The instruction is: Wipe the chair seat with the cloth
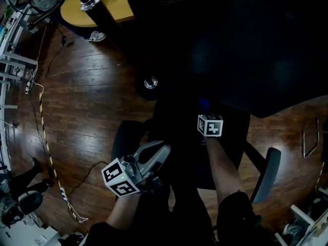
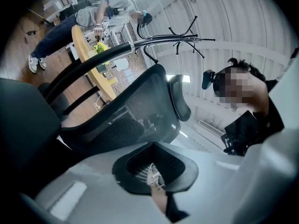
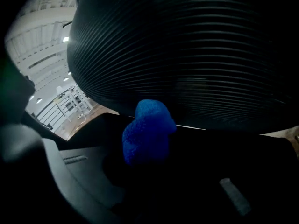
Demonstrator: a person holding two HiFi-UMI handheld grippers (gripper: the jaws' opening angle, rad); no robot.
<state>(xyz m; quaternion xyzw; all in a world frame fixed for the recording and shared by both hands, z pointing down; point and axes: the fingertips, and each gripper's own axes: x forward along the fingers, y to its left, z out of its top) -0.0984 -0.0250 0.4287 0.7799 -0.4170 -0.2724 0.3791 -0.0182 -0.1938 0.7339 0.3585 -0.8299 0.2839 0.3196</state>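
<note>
The blue cloth (image 3: 148, 129) is pinched in the fingers of the right gripper (image 3: 155, 160), low over the dark chair seat (image 1: 180, 129) and close to the ribbed backrest (image 3: 196, 50). Whether it touches the seat cannot be told. It looks soft, light and bunched, so it should squash flat under pressure; a grip on its gathered middle suits it. The left gripper (image 1: 160, 151) hangs beside the seat, fingers closed on nothing. No readable writing shows.
</note>
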